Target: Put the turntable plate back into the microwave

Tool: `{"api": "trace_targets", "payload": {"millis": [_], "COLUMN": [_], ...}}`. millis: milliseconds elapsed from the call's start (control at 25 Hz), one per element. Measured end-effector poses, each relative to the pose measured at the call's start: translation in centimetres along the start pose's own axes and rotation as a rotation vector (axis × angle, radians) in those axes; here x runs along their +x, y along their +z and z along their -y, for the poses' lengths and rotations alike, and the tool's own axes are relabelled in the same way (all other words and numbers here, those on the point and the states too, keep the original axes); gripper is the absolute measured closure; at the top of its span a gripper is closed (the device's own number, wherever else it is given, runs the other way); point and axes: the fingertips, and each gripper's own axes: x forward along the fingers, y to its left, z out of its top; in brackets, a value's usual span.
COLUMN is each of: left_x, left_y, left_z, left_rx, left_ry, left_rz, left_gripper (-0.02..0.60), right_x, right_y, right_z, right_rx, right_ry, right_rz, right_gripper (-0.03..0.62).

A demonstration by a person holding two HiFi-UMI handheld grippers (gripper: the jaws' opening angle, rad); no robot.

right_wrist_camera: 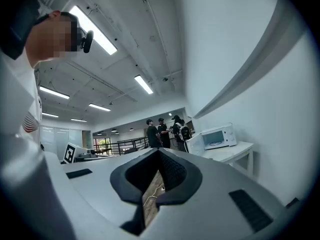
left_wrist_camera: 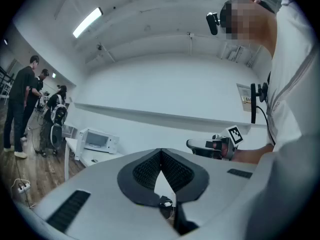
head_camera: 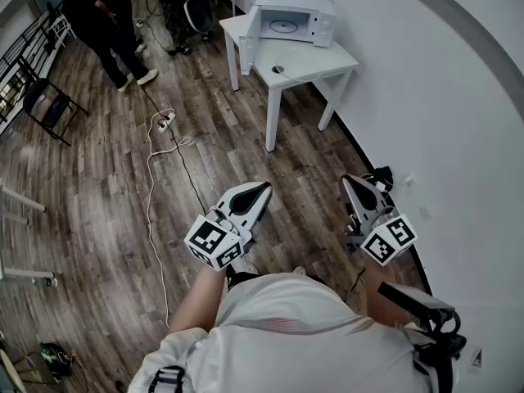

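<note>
Well short of the open microwave (head_camera: 295,19) on its table (head_camera: 315,60), left gripper (head_camera: 260,191) and right gripper (head_camera: 350,183) are clenched, empty.

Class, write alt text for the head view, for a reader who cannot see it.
From above, a person holds the left gripper and right gripper level over a wooden floor, both shut and empty. Ahead, a white microwave with its door open stands on a white table by the wall; people stand at top left.
</note>
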Motion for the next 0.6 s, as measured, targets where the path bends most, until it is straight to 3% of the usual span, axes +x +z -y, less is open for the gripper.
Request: {"api": "trace_targets", "payload": {"millis": [600], "left_x": [-5.5], "left_y": [-0.3], "left_z": [-5.8], "left_rx": [0.004], "left_ry": [-0.028], "left_rz": [-0.013], "left_gripper": [0.571], "right_x": [5.5], "right_y": [-3.6], "right_z": [-5.1], "right_rx": [0.012], "right_ry": [-0.028], "right_rz": [0.0], "right_gripper": [0.589]}}
